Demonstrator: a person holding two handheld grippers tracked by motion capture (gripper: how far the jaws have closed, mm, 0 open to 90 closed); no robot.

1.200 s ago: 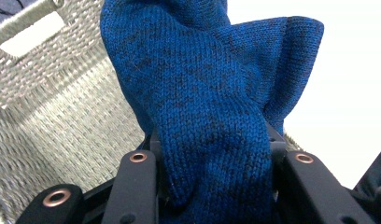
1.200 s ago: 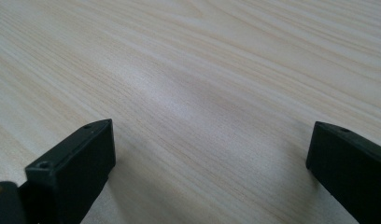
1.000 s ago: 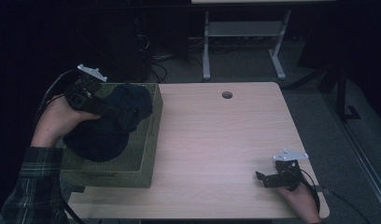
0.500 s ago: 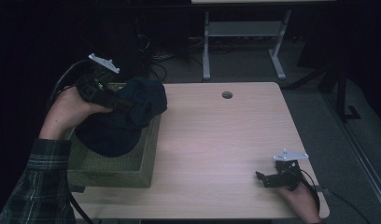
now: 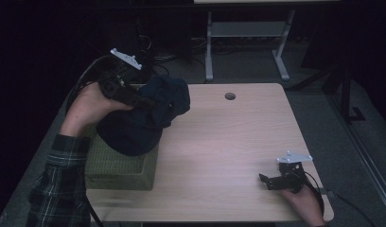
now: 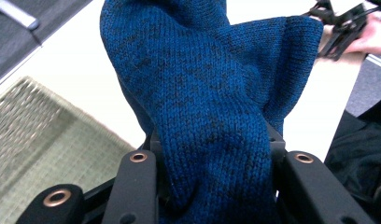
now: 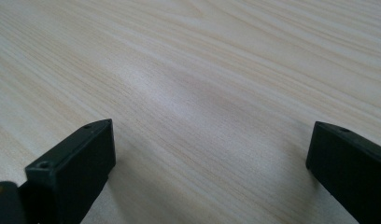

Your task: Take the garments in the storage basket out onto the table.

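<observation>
Now the left tool (image 5: 155, 106), clamped on a fold of the dark blue knitted garment (image 5: 139, 125), has carried it up and toward the worktop (image 5: 229, 156) side of the green woven basket (image 5: 118, 165); most of it hangs below the jaws, nearly clear. Far off, the right tool (image 5: 264, 179) rests wide open, holding nothing.

The blue knit garment (image 6: 212, 107) is covering the left gripper's (image 5: 151, 105) jaw tips and hiding the green basket's (image 5: 118, 165) inside.
</observation>
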